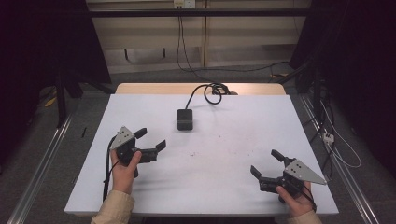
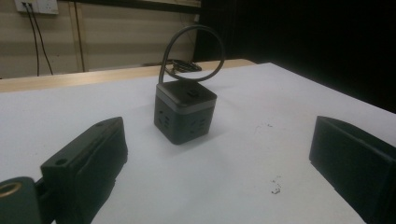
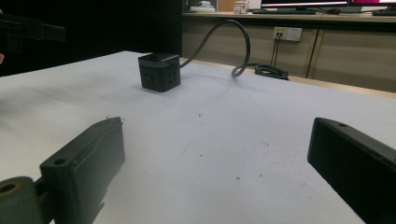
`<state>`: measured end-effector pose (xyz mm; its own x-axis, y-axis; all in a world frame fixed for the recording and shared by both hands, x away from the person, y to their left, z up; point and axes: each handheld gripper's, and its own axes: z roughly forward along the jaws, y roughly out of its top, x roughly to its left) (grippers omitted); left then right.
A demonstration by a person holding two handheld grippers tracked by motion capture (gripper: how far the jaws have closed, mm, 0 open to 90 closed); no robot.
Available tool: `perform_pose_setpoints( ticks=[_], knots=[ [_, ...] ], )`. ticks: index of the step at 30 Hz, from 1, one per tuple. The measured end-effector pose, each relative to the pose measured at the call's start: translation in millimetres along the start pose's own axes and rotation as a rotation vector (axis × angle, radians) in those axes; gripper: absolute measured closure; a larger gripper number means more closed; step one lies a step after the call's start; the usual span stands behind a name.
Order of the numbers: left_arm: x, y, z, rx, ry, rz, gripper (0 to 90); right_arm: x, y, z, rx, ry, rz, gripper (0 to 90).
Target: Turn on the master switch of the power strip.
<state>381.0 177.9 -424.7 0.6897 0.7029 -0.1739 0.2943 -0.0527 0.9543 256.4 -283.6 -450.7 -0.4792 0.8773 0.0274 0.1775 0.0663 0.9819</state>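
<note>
Now, left gripper [image 1: 150, 138]: jaws standing apart, holding nothing, pointing toward the power cube.
Power cube [image 1: 185, 119]: sitting mid-table, far half, cable [image 1: 205, 91] trailing away behind; nearer this hand.
Right gripper [image 1: 267, 164]: jaws apart, hovering well away.

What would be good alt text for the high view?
A person holds an open left gripper and open right gripper over a white table. A black cube power strip sits between and beyond them, its cable coiling toward the far edge.
</note>
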Motion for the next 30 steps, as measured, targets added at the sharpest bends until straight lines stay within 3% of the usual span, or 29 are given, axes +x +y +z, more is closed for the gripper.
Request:
perform_pose_setpoints(
  ticks=[6,30],
  knots=[
    [0.3,0.4,9.5,0.002,-0.001,0.009,4.4,3.5,1.6,0.0,0.0,0.004,-0.018,3.5],
    [1.5,8.9,35.7,-0.019,-0.006,-0.003,4.6,2.7,1.3,-0.8,-0.003,0.003,-0.008,3.3]
  ],
)
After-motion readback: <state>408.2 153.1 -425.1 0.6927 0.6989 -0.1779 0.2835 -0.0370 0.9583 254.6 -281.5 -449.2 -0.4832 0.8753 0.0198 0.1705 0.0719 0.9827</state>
